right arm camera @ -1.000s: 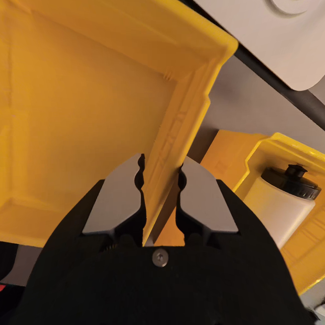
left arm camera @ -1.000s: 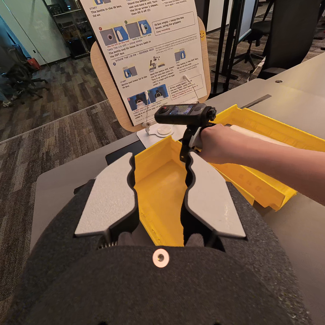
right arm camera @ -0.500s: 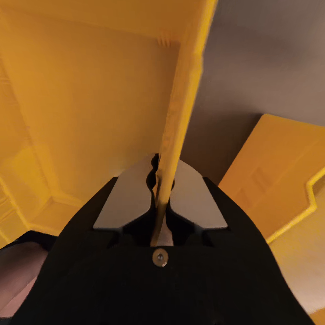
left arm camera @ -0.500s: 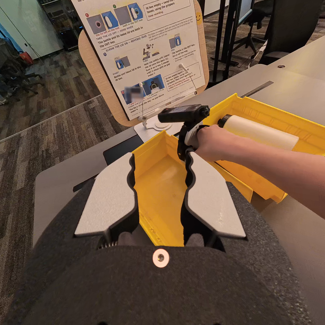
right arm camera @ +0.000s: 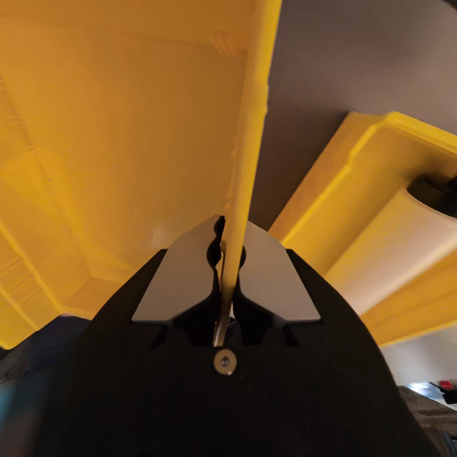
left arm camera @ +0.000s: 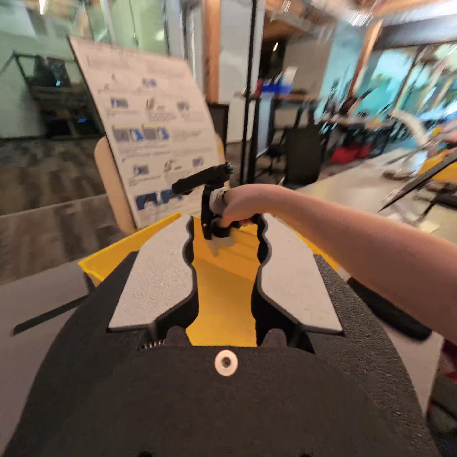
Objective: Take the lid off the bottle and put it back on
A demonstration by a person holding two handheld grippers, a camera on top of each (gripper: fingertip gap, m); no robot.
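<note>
The white bottle [right arm camera: 395, 247] lies on its side in a second yellow box [right arm camera: 346, 185], its black lid [right arm camera: 435, 190] on. It lies to the right of my right gripper [right arm camera: 235, 220], which is shut on the side wall of an empty yellow box [right arm camera: 123, 148]. In the left wrist view my left gripper [left arm camera: 225, 220] is open. Its fingers [left arm camera: 158, 272] straddle the near end of that box [left arm camera: 123, 247]. The right gripper [left arm camera: 215, 230], held by a hand, grips the box's far part. The bottle does not show clearly in this blurred view.
A tilted instruction board [left arm camera: 153, 123] stands behind the box. The grey table [left arm camera: 37, 309] carries a black mat strip [left arm camera: 44, 319]. The table top [right arm camera: 346, 61] also shows between the two boxes. Chairs and stands are blurred far behind.
The right gripper closed on the empty box's wall. The left view has swung upward and blurred, and the box now sits closer between the left fingers. The bottle's box left the left view.
</note>
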